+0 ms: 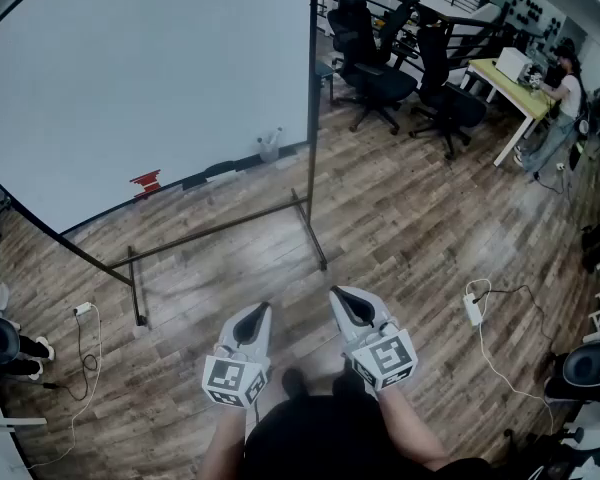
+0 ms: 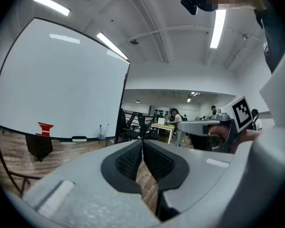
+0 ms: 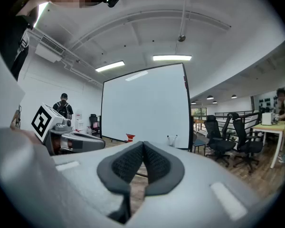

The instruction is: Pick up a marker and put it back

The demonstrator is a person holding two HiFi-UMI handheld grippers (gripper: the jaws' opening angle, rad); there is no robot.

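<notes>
Left tool [image 1: 260, 310] and right tool [image 1: 338, 294] hover side by side, both closed on nothing, likely because the whiteboard [image 1: 130, 78] is out of reach. Markers [image 1: 273, 134] stand in a cup [image 1: 268, 153] on its ledge, well apart from them across the floor [image 1: 400, 208].

No legible text, brand or number was found. Square coded markers on the left gripper [image 1: 260, 313] and right gripper [image 1: 342, 298] carried no readable characters.

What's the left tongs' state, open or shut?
Shut and empty. In the left gripper view the left tongs have their black pads meeting at the tips, nothing between them.
</notes>
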